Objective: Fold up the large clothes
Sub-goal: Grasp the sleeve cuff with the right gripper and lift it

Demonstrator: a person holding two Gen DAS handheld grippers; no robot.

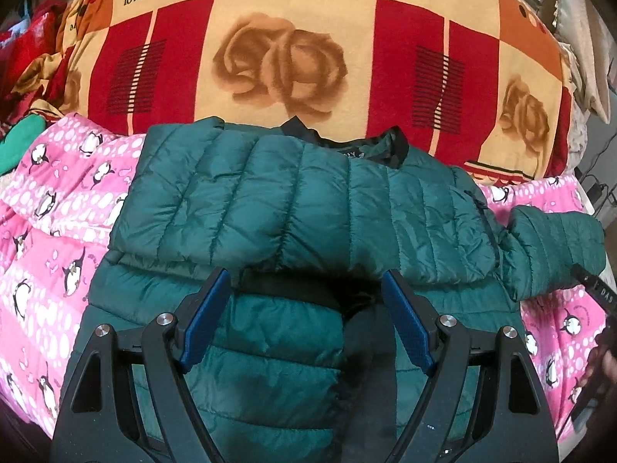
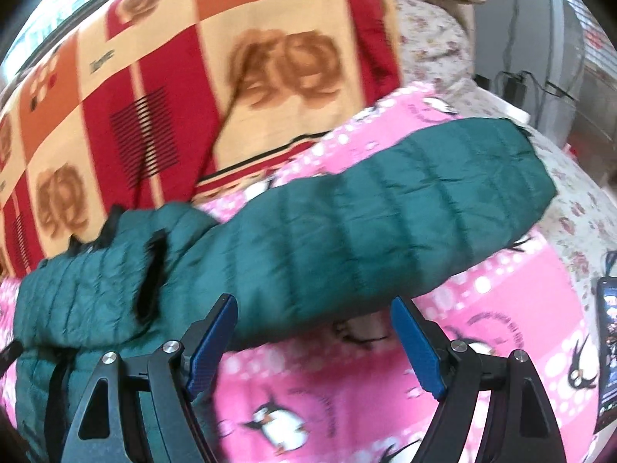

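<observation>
Sleeve [image 2: 385,208] of the green jacket [image 1: 308,200] stretches unfolded along the pink penguin blanket [image 2: 482,308], apparently just ahead of the empty, wide-open right tool [image 2: 314,312]; left tool [image 1: 306,281], likewise open, hovers over the body.

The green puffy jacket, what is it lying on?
The green jacket lies on a pink penguin blanket, which shows on both sides of it. Behind is a red and orange rose blanket. What lies directly under the jacket's middle is covered.
</observation>
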